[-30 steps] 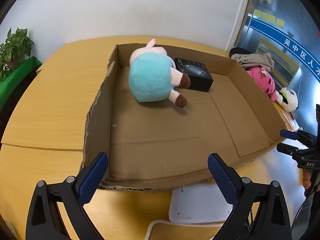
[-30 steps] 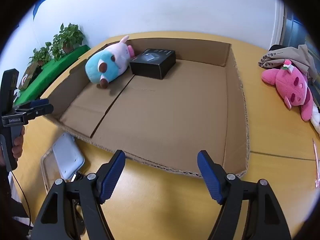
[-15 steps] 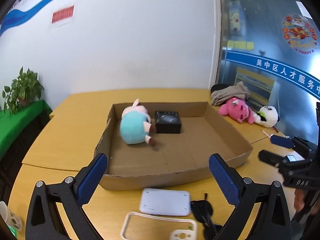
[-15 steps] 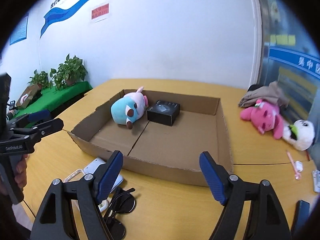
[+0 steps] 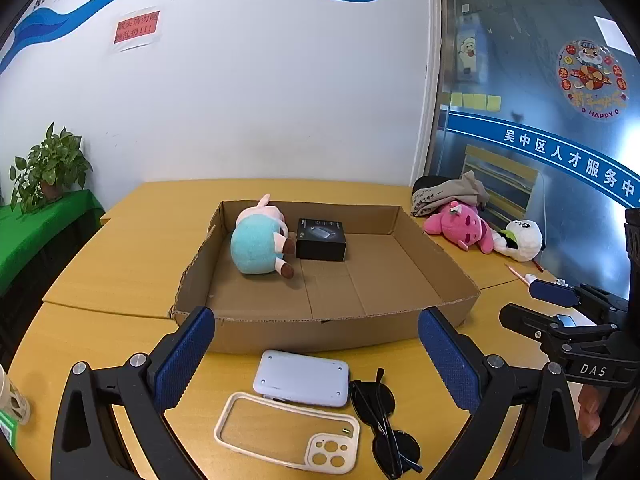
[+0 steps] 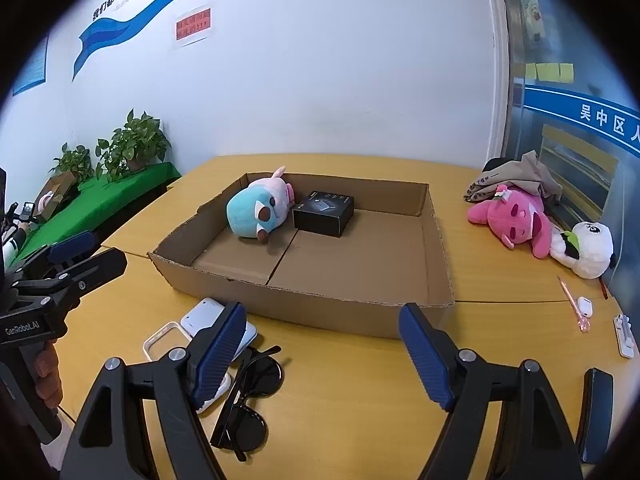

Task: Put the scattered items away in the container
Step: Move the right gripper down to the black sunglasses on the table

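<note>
A shallow cardboard box [image 5: 384, 322] [image 6: 438, 240] lies on the wooden table and holds a teal and pink plush [image 5: 258, 246] [image 6: 256, 212] and a black box [image 5: 321, 238] [image 6: 324, 212]. In front of it lie a white device [image 5: 302, 378] [image 6: 200, 316], a cream phone case [image 5: 288, 440] [image 6: 160, 340] and black sunglasses [image 5: 384, 420] [image 6: 248, 392]. My left gripper [image 5: 316, 356] is open and empty above these. My right gripper [image 6: 324, 352] is open and empty, in front of the box. A pink plush [image 5: 460, 224] [image 6: 516, 220] and a panda plush [image 5: 520, 236] [image 6: 584, 248] lie right of the box.
A beige cloth bundle [image 6: 516, 176] lies behind the pink plush. A pink pen [image 6: 572, 300], small white items [image 6: 624, 336] and a dark phone [image 6: 596, 412] lie on the right. Potted plants [image 6: 132, 148] stand on a green shelf at left. A cup [image 5: 10, 396] sits at far left.
Both grippers have pulled back and risen away from the box. The white device, phone case and sunglasses in front of the box have come into view. Both stay open.
</note>
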### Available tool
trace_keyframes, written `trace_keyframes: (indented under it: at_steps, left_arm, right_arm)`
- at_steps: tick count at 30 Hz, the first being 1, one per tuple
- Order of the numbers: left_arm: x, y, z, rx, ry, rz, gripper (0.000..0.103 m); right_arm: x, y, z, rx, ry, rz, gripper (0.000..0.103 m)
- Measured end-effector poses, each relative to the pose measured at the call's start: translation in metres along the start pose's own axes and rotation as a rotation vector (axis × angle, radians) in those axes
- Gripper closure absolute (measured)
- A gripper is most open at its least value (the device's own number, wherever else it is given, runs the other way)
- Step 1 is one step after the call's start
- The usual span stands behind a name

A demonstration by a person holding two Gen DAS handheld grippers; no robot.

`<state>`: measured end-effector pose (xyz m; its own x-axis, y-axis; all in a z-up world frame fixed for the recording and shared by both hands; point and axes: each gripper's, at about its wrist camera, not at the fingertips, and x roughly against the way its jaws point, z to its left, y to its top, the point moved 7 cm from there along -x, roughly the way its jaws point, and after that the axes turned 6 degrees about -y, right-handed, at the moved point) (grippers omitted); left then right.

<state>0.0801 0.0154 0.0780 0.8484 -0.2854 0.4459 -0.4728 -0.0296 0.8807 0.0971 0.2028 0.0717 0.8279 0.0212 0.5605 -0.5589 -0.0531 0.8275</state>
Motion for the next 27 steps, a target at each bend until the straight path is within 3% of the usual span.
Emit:
trace_keyframes:
  at_steps: [15,20,27]
  left_arm:
    - [-0.019,-0.023,-0.006,0.019,-0.047,0.073,0.0]
    - [-0.032,-0.049,-0.009,0.052,-0.113,0.14,0.0]
    - [-0.036,-0.088,-0.019,0.052,-0.187,0.222,0.0]
  right_arm:
    - [-0.021,-0.015,-0.003,-0.026,0.039,0.041,0.024]
    - [-0.047,-0.04,0.004,-0.036,0.108,0.133,0.024]
    - [-0.086,-0.083,0.044,0.005,0.259,0.313,0.026]
